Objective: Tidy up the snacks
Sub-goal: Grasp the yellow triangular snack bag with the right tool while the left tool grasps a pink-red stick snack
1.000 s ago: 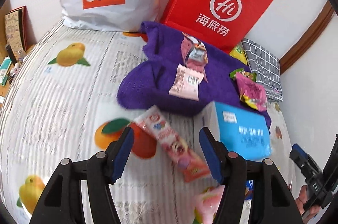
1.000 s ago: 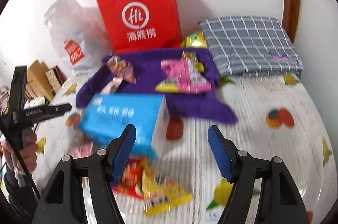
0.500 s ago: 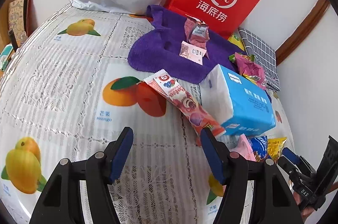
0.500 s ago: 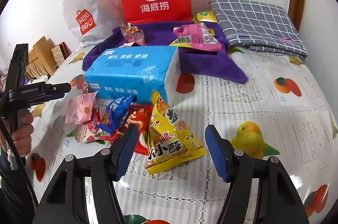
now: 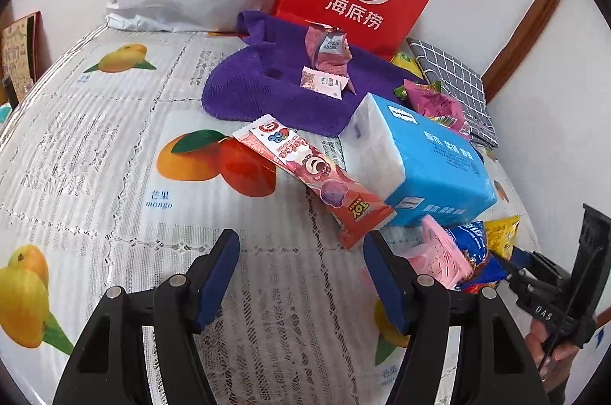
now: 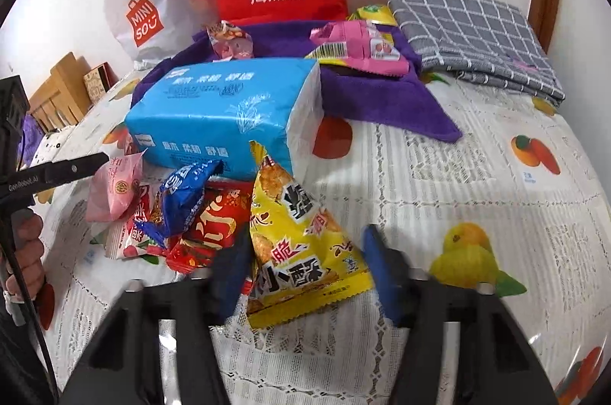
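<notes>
The jaws of the left gripper (image 5: 299, 275) stand apart and empty over bare tablecloth, just short of the long pink snack bar (image 5: 311, 172). To its right, the right gripper (image 6: 301, 271) has just been closing its jaws around the yellow snack bag (image 6: 301, 237); whether the pads press yet, I cannot tell. Sorting looks barely begun: a few packets lie on the purple cloth (image 6: 382, 99), most still heaped by the blue tissue pack (image 6: 225, 111) on the table (image 6: 477, 176).

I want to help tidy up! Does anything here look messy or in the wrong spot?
Yes: the blue tissue pack sits among the snacks, partly resting on the long red wrapper. Small packets are heaped untidily beside it instead of lying on the purple towel.
</notes>
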`<action>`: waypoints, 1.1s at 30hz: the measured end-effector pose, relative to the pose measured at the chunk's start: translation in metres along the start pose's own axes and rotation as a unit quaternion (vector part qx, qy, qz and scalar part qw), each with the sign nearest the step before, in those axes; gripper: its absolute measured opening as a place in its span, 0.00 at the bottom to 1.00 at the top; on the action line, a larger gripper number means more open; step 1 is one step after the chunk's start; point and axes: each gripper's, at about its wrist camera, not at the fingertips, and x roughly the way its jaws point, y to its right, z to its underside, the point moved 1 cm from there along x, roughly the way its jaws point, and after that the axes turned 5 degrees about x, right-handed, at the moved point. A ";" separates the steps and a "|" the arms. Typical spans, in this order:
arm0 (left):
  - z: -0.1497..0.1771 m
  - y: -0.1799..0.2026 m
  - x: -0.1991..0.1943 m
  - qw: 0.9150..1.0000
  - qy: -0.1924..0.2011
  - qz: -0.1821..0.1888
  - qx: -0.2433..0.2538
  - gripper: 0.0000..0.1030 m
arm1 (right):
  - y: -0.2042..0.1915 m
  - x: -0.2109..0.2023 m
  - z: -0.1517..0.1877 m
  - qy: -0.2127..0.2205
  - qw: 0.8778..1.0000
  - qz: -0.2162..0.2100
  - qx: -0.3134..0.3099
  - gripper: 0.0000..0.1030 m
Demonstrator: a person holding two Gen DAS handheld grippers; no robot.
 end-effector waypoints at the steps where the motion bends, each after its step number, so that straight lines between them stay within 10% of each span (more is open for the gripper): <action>1: 0.000 0.000 -0.001 1.000 0.002 -0.001 -0.001 0.64 | 0.000 -0.003 0.000 0.004 1.000 0.003 -0.005 0.46; 8: 0.000 -0.005 0.000 1.000 0.002 0.006 -0.014 0.64 | 0.020 -0.011 0.003 0.041 0.998 0.042 0.021 0.44; 24: -0.038 -0.001 0.033 0.998 -0.027 -0.014 -0.058 0.62 | 0.042 0.000 0.003 0.022 0.996 -0.012 0.090 0.44; 33: -0.036 0.010 0.039 0.998 -0.035 -0.056 -0.005 0.31 | 0.046 0.000 0.004 0.022 0.995 -0.023 0.098 0.44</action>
